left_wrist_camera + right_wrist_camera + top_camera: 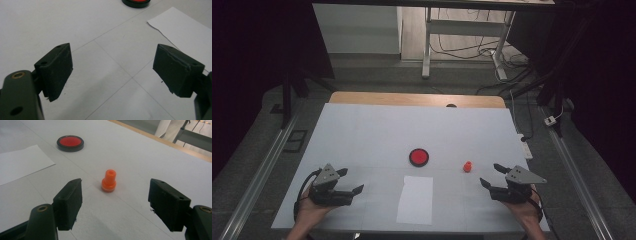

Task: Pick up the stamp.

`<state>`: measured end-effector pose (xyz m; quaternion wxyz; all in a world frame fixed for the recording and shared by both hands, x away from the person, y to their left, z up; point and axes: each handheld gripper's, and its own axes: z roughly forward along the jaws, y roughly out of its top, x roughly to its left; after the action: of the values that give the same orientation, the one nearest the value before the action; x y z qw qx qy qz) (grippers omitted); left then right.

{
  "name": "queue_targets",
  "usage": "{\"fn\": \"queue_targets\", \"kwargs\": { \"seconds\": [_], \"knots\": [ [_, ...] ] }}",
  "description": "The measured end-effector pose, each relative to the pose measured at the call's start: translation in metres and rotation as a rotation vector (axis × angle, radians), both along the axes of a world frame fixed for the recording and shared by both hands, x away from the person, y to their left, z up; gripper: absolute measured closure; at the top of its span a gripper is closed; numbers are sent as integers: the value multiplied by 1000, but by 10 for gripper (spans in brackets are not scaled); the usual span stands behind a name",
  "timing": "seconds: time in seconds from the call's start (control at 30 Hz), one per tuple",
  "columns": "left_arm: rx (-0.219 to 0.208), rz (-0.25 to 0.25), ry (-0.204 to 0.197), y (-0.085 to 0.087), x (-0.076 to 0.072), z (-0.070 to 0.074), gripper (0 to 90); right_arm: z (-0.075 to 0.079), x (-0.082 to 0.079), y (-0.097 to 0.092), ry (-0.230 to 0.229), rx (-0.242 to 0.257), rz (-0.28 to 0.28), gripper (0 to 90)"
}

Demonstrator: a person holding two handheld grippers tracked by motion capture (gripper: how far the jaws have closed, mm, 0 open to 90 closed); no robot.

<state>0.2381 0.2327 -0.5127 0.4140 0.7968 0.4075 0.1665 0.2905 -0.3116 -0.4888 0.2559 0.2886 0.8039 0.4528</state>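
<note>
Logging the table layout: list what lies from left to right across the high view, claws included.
left claw → white paper sheet → red disc with black rim → small orange piece → right claw. The paper and disc nearly line up; the paper's middle sits slightly further left.

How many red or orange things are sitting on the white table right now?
2: a round red pad in a black rim at mid-table beyond the white paper sheet, and a small orange plastic stamp to its right.
</note>
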Motion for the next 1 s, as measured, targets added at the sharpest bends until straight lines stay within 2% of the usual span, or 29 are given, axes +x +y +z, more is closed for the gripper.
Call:
{"fn": "queue_targets", "kwargs": {
  "seconds": [0.2, 0.47, 0.6, 0.77, 0.87, 1.0],
  "knots": [
    [4, -5, -2, -6, 7, 4, 165, 2, 2, 4, 16, -11, -14, 287],
    [-6, 12, -8, -3, 5, 6, 174, 9, 3, 9, 19, -11, -16, 288],
    [-8, 13, -2, -2, 6, 6, 175, 18, 7, 18, 23, -25, -10, 290],
    [5, -1, 4, -3, 8, 3, 176, 29, 17, 33, 27, -13, -11, 296],
    [8, -4, 9, -3, 8, 1, 176, 30, 23, 45, 32, -56, -3, 296],
    [13, -1, 12, -3, 8, 0, 176, 32, 27, 55, 40, -72, 5, 299]
  ]
}}
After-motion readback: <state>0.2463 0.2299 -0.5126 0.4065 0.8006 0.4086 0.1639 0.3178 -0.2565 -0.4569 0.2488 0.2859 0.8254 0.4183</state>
